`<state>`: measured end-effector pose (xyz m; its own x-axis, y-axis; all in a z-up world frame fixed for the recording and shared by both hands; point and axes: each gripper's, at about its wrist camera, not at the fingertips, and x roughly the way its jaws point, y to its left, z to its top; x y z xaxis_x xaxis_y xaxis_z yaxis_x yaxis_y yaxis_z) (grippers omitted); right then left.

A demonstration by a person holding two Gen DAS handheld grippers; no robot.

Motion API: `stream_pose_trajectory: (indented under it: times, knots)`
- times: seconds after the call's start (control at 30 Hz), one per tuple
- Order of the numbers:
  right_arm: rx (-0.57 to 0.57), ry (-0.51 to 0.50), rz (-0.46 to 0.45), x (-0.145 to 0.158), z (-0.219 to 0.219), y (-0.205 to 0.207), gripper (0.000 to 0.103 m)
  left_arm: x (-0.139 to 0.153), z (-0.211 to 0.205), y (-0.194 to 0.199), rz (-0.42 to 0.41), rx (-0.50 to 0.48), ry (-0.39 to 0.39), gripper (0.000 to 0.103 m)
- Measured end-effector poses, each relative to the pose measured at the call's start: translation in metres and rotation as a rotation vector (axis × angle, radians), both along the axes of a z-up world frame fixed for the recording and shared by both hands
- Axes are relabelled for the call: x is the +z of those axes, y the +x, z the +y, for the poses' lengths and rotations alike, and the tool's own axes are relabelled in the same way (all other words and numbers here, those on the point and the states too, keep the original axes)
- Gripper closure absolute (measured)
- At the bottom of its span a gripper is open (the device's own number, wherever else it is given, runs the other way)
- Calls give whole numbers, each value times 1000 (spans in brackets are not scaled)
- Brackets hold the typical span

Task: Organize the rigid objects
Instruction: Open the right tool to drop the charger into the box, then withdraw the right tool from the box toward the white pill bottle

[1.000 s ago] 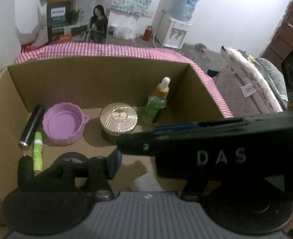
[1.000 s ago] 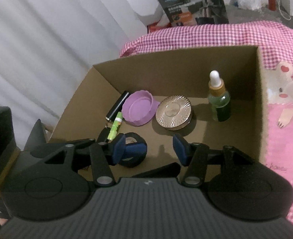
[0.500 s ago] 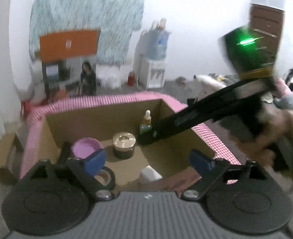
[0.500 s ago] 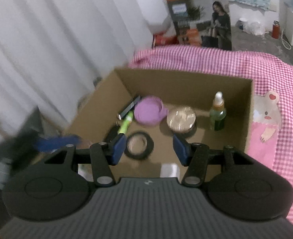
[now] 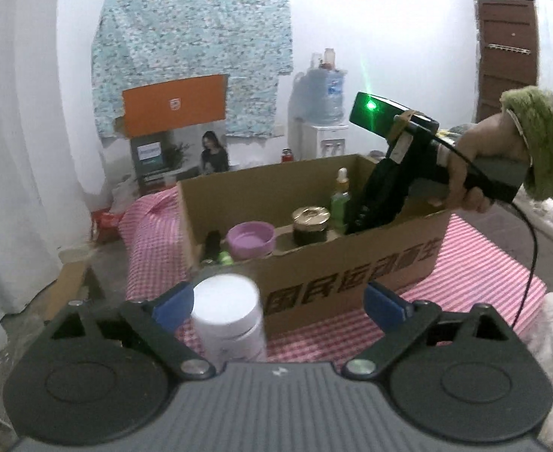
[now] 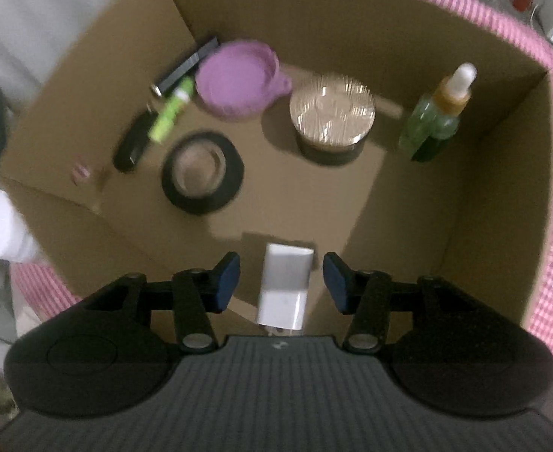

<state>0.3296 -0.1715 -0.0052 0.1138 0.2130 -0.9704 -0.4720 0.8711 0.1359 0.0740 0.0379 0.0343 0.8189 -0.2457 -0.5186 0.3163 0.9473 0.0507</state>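
Left tongs are opening around a white jar outside the box; right tongs are closing over a white charger inside, apparently ungripped.

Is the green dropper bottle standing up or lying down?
Standing up. The green dropper bottle rests on the box floor, its white tip pointing up.

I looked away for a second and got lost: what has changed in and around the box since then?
The left claw has pulled back out of the cardboard box and is opening beside a white bottle standing outside. The right claw has dipped in, pointing down, closing around a white charger without pressing it yet. The purple bowl, gold-lidded jar, dropper bottle and tape roll stayed put.
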Motion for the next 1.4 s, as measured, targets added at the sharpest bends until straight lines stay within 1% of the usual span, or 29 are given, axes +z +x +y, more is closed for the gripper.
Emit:
stream_pose_trajectory:
  times: [0.03, 0.07, 0.13, 0.17, 0.23, 0.33, 0.5, 0.53, 0.6, 0.63, 0.7, 0.73, 0.77, 0.83, 0.87, 0.9, 1.0, 1.13, 1.2, 1.3, 1.4]
  knots:
    - [1, -7, 20, -4, 2, 2, 65, -2, 4, 1, 0, 4, -3, 5]
    - [5, -15, 41, -8, 3, 4, 67, -5, 7, 2, 1, 7, -9, 5]
    - [19, -33, 58, -14, 6, 8, 76, -9, 15, 3, 6, 16, -18, 5]
    - [25, -30, 60, -17, 6, 12, 77, -11, 18, 6, 9, 21, -24, 5]
    - [16, -15, 62, -17, 4, 18, 77, -16, 25, 8, 18, 30, -40, 5]
    - [-31, 40, 68, -16, -3, 32, 77, -23, 32, 11, 36, 35, -68, 5]
    - [-146, 228, 93, -17, -24, 49, 77, -33, 40, 18, 66, 43, -102, 5]
    - [-174, 263, 103, -19, -30, 51, 76, -34, 41, 19, 72, 42, -108, 5]
    - [-221, 282, 120, -22, -38, 55, 73, -37, 42, 20, 80, 38, -115, 5]
    - [-237, 281, 117, -21, -42, 56, 67, -38, 43, 21, 82, 36, -115, 5]
    - [-245, 257, 93, -17, -46, 55, 61, -40, 42, 22, 83, 34, -115, 5]
    - [-238, 254, 86, -14, -47, 54, 55, -41, 42, 22, 83, 33, -117, 5]
    - [-232, 252, 81, -12, -46, 54, 52, -41, 42, 22, 86, 32, -119, 5]
    - [-213, 213, 39, -6, -42, 52, 43, -42, 42, 22, 87, 32, -123, 5]
    - [-203, 195, 21, -3, -40, 50, 40, -42, 42, 22, 89, 31, -124, 5]
    - [-198, 180, 3, 0, -39, 48, 36, -42, 41, 22, 90, 31, -124, 5]
    - [-184, 177, -37, 9, -36, 44, 33, -42, 40, 20, 89, 32, -124, 5]
    - [-197, 224, -74, 27, -38, 32, 32, -41, 38, 17, 75, 38, -113, 5]
    - [-197, 262, -121, 42, -39, 18, 30, -41, 35, 15, 65, 46, -102, 5]
    - [-186, 329, -225, 69, -41, -17, 27, -40, 33, 14, 53, 58, -91, 5]
    - [-167, 395, -317, 90, -42, -62, 26, -41, 31, 14, 50, 68, -84, 5]
